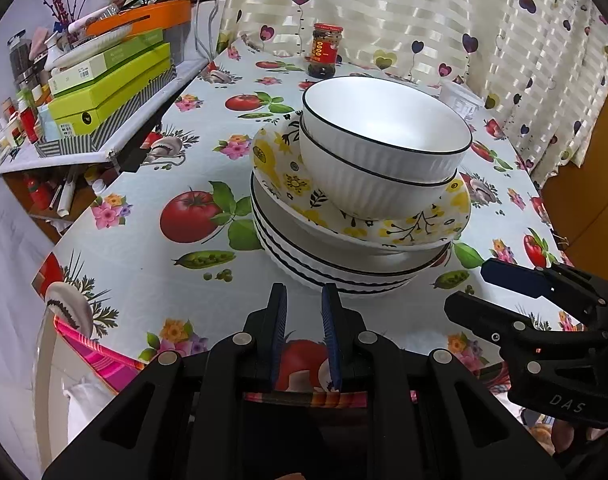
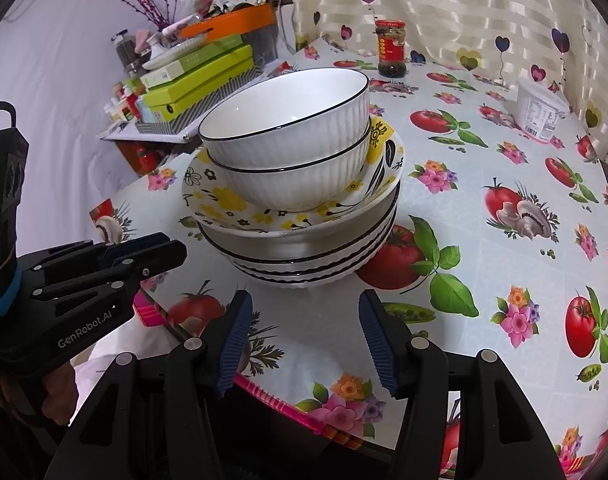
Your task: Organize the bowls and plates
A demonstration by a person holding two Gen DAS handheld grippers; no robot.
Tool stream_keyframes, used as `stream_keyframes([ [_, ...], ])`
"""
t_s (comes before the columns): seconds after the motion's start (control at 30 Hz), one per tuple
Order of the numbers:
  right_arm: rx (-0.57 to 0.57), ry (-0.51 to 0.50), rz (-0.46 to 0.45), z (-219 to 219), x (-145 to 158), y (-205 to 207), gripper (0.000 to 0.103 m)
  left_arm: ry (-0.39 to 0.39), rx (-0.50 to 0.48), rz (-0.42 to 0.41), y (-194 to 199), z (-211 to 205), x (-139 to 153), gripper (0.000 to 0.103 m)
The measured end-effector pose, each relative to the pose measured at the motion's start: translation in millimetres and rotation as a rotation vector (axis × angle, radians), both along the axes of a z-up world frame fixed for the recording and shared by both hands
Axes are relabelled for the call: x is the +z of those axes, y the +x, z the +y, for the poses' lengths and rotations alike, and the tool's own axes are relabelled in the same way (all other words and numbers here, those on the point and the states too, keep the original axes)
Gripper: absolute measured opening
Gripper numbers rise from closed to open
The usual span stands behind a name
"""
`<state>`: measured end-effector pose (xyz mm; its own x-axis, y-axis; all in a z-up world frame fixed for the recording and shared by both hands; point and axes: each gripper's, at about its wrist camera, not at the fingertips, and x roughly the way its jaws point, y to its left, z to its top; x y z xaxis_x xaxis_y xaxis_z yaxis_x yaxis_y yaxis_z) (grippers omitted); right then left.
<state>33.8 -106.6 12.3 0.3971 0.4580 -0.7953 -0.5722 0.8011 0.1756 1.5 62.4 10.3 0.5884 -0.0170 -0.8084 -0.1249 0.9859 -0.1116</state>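
Everything for the task is sitting in one stack near the middle of the table (image 1: 144, 248), which is wearing a cloth printed with tomatoes, peas and flowers. At the bottom, several white plates with black rims (image 1: 335, 276) are lying nested together. On them a plate with yellow flowers (image 1: 419, 224) is resting slightly tilted, and inside it two white ribbed bowls (image 1: 383, 160) are sitting one in the other, the upper one leaning a little toward the curtain.

The left gripper (image 1: 304, 308) is hovering just in front of the stack, pointing down at the cloth. Its jaws are drawn nearly together with only a narrow slit between the blue pads — clenched, and gripping nothing. The right gripper (image 2: 302, 312) is hanging on the near side of the stack too, seen from its own camera, with its jaws standing apart and only bare cloth between them — released, holding nothing. Neither one is touching the dishes.

Farther back, a jar with a red label (image 2: 391, 50) is standing beside the heart-patterned curtain (image 1: 423, 12), and a white tub (image 2: 541, 110) is sitting off to the right of the stack, well apart from it. At the left edge of the table, green boxes (image 1: 112, 80) are piled on a cluttered shelf.
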Motion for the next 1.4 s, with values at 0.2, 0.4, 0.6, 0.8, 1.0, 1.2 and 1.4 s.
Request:
stream_keyframes([
  [0.2,-0.002,-0.004,0.007,0.9,-1.8,1.3,0.056,-0.003,-0.005,0.009,2.4,-0.1,-2.9,0.018],
  [0.4,-0.001,-0.005,0.008,1.8,-2.0,1.1,0.057,-0.001,-0.006,0.015,3.4,-1.0,-4.0,0.018],
  [0.6,-0.004,-0.005,0.007,2.3,-2.1,0.0,0.057,-0.002,-0.009,0.022,4.4,-1.9,-5.2,0.018],
  [0.8,-0.002,-0.007,0.008,1.6,-1.9,0.3,0.057,0.004,-0.011,0.017,4.7,-3.2,-3.9,0.018],
  [1.0,-0.002,-0.006,0.009,1.7,-2.1,0.3,0.057,0.002,-0.013,0.019,5.2,-3.3,-3.8,0.018],
  [1.2,0.002,-0.006,0.012,1.0,-2.5,-0.1,0.058,0.006,-0.017,0.024,6.8,-4.4,-5.0,0.018],
  [1.4,0.002,-0.007,0.014,1.7,-2.7,-0.3,0.058,0.006,-0.019,0.027,7.4,-4.9,-5.4,0.018],
])
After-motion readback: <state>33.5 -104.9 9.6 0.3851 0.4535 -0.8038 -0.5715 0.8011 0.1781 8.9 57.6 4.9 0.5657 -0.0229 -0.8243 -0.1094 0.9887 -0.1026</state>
